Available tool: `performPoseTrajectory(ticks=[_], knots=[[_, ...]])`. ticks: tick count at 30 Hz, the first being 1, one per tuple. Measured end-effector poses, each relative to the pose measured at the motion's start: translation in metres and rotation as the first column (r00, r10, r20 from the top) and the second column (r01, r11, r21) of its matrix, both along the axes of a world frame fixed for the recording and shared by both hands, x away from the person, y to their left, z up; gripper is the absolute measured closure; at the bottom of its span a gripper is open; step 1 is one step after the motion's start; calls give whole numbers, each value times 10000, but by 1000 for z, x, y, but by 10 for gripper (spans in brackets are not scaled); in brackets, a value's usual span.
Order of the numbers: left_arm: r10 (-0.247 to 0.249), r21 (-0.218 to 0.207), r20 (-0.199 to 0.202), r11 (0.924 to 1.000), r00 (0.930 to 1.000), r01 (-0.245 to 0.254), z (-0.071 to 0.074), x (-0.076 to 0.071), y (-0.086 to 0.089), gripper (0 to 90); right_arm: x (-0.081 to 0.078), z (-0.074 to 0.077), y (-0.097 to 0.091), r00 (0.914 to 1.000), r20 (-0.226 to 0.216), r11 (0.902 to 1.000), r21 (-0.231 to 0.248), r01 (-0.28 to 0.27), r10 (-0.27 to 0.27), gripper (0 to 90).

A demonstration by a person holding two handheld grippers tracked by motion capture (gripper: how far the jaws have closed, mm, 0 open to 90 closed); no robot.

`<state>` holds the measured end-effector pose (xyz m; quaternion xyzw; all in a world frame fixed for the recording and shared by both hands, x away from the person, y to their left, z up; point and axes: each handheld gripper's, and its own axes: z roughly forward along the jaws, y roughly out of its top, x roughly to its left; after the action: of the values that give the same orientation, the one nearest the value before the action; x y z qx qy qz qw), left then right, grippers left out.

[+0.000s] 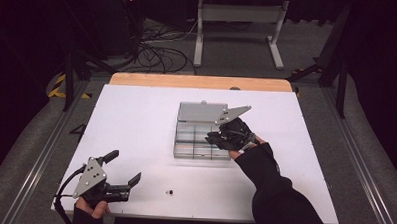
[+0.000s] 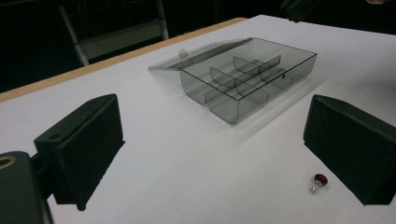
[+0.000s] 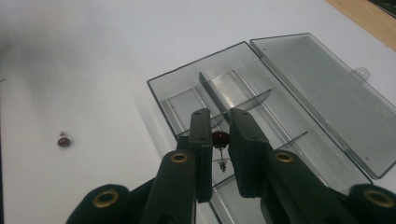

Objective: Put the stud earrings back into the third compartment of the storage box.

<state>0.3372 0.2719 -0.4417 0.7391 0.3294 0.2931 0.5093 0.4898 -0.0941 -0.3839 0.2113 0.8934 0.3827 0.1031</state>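
The red-headed stud (image 3: 220, 138) sits clamped between the jaws of your right claw (image 3: 219, 140), with its pin and backing hanging below the head, directly over the open compartment box (image 1: 201, 137). That box is clear grey plastic, divided by thin partitions into several cells, with its lid (image 3: 327, 93) folded flat on the worktop (image 1: 136, 120) on the far side. A second red-headed stud (image 2: 319, 180) lies loose on the worktop, well apart from the box and near the front edge; in the left gripper view it rests just beside the inner face of one jaw. Your left claw (image 1: 124, 170) stands wide open and empty, low over the worktop at the front left. The step in hand appears to be placement: the held stud is carried over the box and is ready to go into a cell. Which cell lies exactly beneath it cannot be told, since the jaws cover that part of the tray. For the next move, lower the right claw until the stud clears the partition tops, then part the jaws so it drops inside one cell without striking a divider. Afterwards, the loose stud is the likely pickup; it is small and round-headed, so close on it squarely to prevent rolling.
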Motion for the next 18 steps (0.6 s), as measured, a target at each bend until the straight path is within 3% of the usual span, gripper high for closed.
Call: performPoseTrajectory(ticks=[9,18], knots=[[23,-22,-29,10000,10000,-23,0,0,0,53,22,-8,-13,9965,-240,9966,144,807,-803,797],[10,-2,-28,10000,10000,-10,0,1,1,53,46,-24,-22,9869,-544,9884,-94,1515,-1518,798]])
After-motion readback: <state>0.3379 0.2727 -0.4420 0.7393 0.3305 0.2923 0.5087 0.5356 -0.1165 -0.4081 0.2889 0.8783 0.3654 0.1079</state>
